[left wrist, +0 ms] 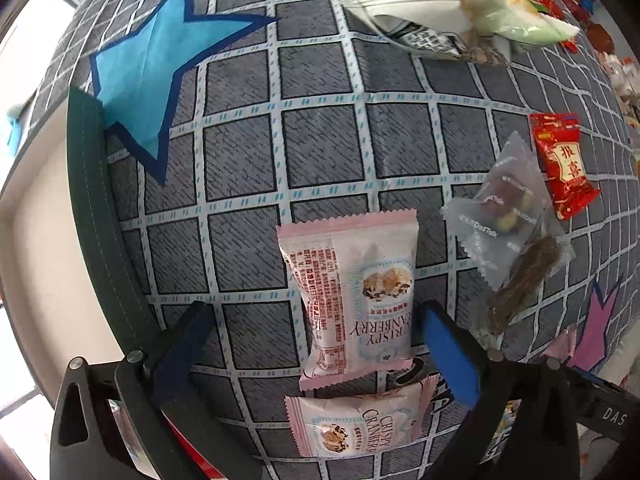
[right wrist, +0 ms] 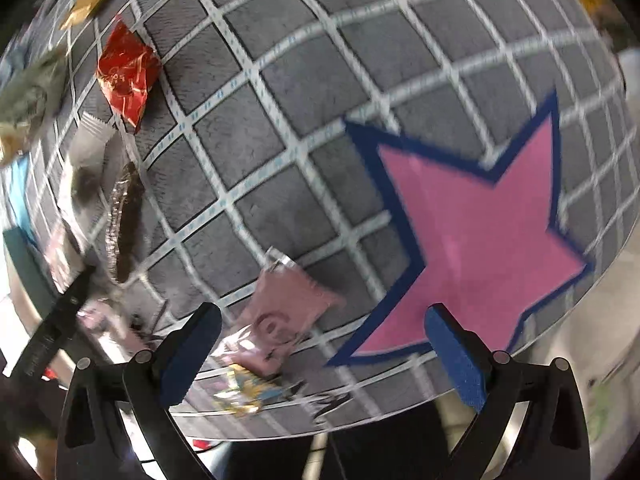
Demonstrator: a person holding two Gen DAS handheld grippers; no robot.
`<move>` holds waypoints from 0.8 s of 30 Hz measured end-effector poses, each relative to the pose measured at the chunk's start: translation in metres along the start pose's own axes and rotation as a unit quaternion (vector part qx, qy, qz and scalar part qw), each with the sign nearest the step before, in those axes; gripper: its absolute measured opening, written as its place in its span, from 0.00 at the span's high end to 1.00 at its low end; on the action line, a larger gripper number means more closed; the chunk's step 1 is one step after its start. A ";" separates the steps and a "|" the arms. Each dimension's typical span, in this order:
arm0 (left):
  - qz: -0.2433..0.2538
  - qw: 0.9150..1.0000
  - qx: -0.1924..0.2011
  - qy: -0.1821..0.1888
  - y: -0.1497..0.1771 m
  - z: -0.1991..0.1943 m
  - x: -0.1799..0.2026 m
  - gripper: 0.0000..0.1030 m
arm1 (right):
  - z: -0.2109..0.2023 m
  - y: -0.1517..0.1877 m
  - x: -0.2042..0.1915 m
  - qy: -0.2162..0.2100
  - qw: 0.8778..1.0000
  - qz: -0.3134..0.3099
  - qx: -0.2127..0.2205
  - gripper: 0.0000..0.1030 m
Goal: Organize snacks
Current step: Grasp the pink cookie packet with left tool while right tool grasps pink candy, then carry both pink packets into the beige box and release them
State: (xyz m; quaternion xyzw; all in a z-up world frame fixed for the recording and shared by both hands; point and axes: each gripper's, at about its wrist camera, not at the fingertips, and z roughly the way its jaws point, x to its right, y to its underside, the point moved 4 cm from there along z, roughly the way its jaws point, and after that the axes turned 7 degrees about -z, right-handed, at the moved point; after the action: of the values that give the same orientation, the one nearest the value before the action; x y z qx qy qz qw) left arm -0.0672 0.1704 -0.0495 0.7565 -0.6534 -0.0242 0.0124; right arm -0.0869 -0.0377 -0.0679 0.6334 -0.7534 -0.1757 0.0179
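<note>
Left tongs (left wrist: 316, 356) are spread wide with a pink cranberry snack pack (left wrist: 352, 296) lying flat between the pads, not pinched, on the grey checkered desk (left wrist: 320, 148); a second pink pack (left wrist: 360, 424) sits just below it. Right tongs (right wrist: 324, 356) are wide open too, holding nothing, hovering over a blurry pink wrapper (right wrist: 280, 312) beside the pink star (right wrist: 480, 236).

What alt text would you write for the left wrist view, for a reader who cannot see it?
The open left gripper frames a pink Crispy Cranberry packet lying on a grey checked cloth. A second pink packet lies nearer the camera, with clear-wrapped snacks and a red packet on the right.
</note>
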 end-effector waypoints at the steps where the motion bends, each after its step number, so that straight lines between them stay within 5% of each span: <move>1: 0.006 1.000 0.002 0.000 0.002 0.000 -0.002 0.00 | 0.000 0.011 0.001 -0.003 1.000 0.006 -0.003 0.01; 9: 0.024 1.000 0.010 0.002 0.000 -0.006 -0.003 0.00 | 0.004 0.027 0.023 0.033 0.999 0.021 0.008 0.00; 14: 0.050 0.999 0.010 0.000 0.001 -0.017 0.012 0.08 | 0.005 0.024 0.007 0.043 0.998 -0.036 -0.006 0.00; 17: 0.081 0.996 0.025 -0.004 0.003 -0.027 0.026 0.30 | -0.003 0.034 0.015 0.060 0.994 -0.091 0.006 0.16; 20: 0.109 0.993 0.034 0.000 0.006 -0.034 0.036 0.59 | -0.016 0.041 0.027 0.071 0.988 -0.136 0.023 0.55; 21: 0.111 0.993 0.032 0.007 0.007 -0.035 0.037 0.60 | -0.019 0.043 0.031 0.071 0.986 -0.147 0.028 0.72; 24: 0.100 0.994 0.031 0.027 0.011 -0.040 0.036 0.61 | -0.026 0.043 0.057 0.052 0.987 -0.151 0.028 0.73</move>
State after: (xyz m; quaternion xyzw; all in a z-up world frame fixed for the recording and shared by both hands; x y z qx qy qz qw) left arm -0.0705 0.1329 -0.0098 0.6876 -0.7258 0.0184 0.0089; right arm -0.1328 -0.0927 -0.0420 0.7484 -0.6518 -0.1222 0.0128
